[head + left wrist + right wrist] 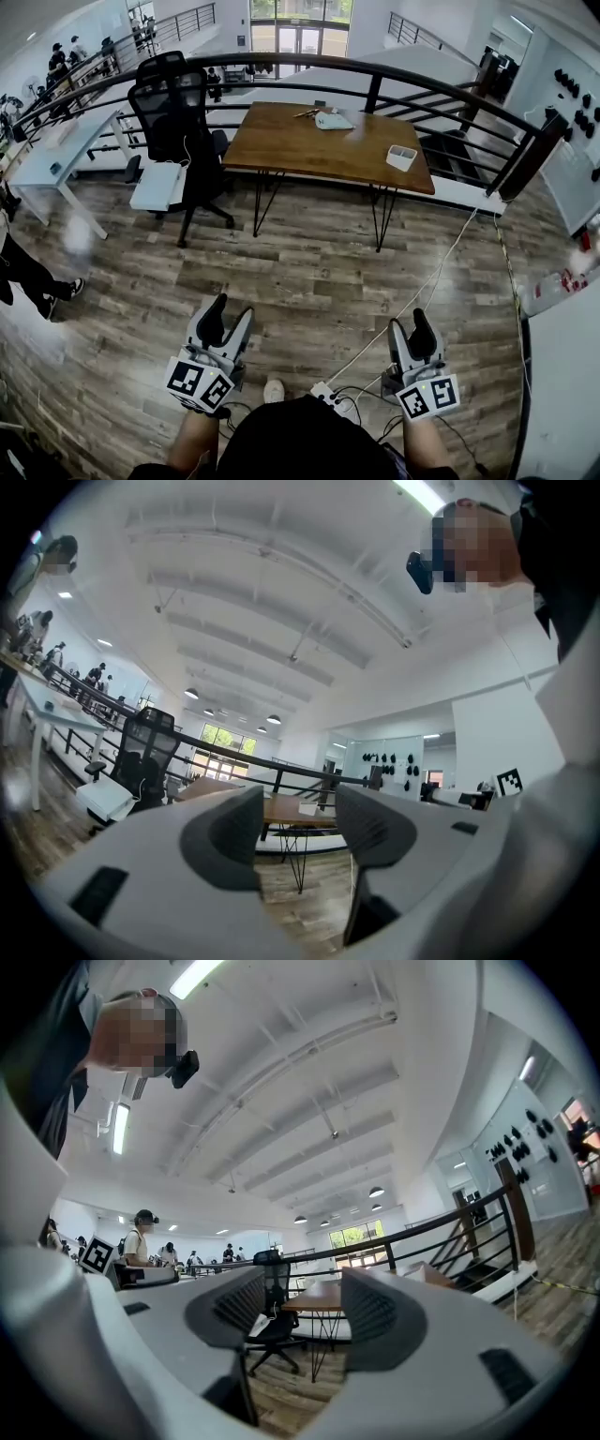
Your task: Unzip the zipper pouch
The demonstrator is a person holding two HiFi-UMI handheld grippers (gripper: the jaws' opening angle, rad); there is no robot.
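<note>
The pale grey zipper pouch (334,120) lies flat near the far edge of a brown wooden table (309,150), well ahead of me across the plank floor. Both grippers are held low and near my body, pointing level toward the table and far from the pouch. My left gripper (230,319) stands open with nothing between its jaws; in the left gripper view (300,832) the table shows through the gap. My right gripper (412,328) is likewise open and empty, and in the right gripper view (302,1309) an office chair and the table show between the jaws.
A small white box (401,157) sits on the table's right end, with pens (307,113) by the pouch. A black office chair (178,122) stands left of the table, a white desk (56,155) further left. A black railing (375,89) runs behind. A cable (422,291) crosses the floor.
</note>
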